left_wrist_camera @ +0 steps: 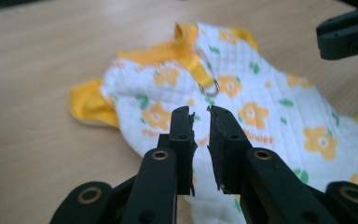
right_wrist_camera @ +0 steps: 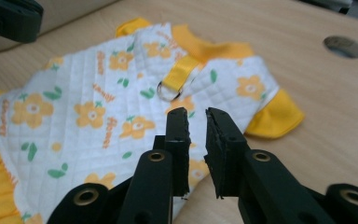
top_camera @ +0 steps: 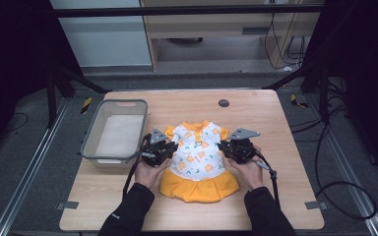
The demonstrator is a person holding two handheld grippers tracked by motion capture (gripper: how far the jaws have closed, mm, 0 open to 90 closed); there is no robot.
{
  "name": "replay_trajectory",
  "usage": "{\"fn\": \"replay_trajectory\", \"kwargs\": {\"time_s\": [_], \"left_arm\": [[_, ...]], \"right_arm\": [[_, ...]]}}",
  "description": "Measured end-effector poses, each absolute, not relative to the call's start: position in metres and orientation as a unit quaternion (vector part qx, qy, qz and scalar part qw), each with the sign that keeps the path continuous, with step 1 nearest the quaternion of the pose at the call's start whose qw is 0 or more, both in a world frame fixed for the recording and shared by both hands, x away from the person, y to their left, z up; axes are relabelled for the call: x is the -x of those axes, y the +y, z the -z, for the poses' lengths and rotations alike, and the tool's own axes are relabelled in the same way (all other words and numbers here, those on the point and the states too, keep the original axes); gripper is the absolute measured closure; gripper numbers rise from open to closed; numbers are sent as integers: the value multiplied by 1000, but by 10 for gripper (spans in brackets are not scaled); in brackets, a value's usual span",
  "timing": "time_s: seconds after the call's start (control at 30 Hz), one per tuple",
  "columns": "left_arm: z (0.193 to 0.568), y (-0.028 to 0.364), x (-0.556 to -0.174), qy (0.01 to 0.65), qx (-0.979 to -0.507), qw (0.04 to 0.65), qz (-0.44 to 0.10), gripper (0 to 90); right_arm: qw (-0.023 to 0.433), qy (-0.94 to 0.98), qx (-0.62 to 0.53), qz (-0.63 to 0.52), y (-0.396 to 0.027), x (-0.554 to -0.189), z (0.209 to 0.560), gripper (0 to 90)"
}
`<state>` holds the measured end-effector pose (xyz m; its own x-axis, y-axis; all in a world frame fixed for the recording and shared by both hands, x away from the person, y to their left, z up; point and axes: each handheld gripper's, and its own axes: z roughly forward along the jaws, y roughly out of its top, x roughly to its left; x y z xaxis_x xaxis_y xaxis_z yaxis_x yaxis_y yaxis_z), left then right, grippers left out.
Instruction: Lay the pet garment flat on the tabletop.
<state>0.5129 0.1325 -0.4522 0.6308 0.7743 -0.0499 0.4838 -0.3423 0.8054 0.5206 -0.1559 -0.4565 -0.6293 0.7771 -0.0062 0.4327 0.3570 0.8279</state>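
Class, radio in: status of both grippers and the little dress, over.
Left gripper and right gripper: jaws slightly apart, nothing held, above the dress. Dress flat on table. Grey bin at left, not in the way.

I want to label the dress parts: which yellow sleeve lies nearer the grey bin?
The sleeve by the left gripper, on the bin side of the dress; the other sleeve is by the right gripper.

A small quilted white dress (top_camera: 197, 155) with orange flowers and yellow skirt lies flat, collar away, mid-table.
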Motion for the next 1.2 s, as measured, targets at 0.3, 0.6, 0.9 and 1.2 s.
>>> {"fn": "replay_trajectory", "kwargs": {"time_s": [0.3,0.6,0.9,1.2], "left_arm": [[494,126,-507,380,-842,349,-159,791],[496,128,-507,385,-836,355,-161,762],[467,142,-489,377,-819,399,-167,510],[459,175,-462,374,-806,429,-158,370]], "right_arm": [[176,828,-373,-378,-141,-515,493,811],[169,828,-384,-372,-144,-509,502,813],[185,799,-398,-411,-162,-498,483,775],[213,761,-407,-459,-199,-470,461,582]]}}
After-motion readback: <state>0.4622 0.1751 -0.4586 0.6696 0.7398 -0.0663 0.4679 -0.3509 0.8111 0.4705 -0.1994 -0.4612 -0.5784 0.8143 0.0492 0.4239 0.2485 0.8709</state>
